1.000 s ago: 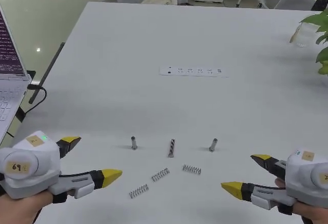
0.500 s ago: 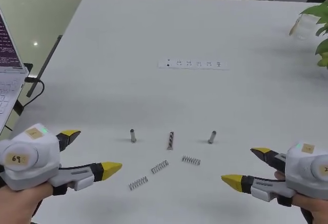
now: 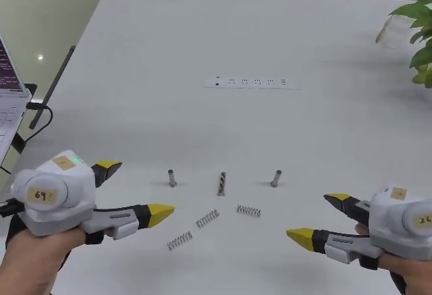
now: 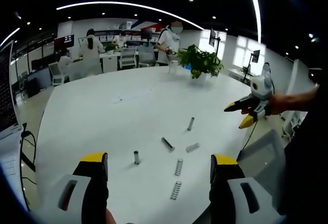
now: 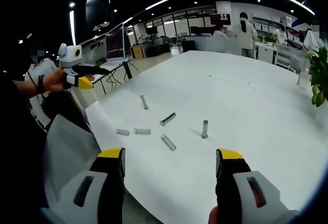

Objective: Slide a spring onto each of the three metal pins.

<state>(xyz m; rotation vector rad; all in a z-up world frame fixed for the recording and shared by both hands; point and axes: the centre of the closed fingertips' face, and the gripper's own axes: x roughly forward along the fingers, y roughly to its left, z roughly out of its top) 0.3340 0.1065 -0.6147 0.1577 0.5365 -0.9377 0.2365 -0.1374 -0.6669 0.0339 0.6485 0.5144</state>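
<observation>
Left gripper (image 3: pixel 138 188), right gripper (image 3: pixel 316 217): both released, empty, low over table (image 3: pixel 202 133). Three springs (image 3: pixel 208 218) lie loose just before pins (image 3: pixel 221 183); none threaded. Probably best: pinch spring near one end, align with pin axis, steady pin with other gripper.

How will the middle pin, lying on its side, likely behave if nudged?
Lying flat, the round middle pin would probably roll across the smooth table. It looks like metal, so likely stiff, and thin enough to slip when gripped.
</observation>
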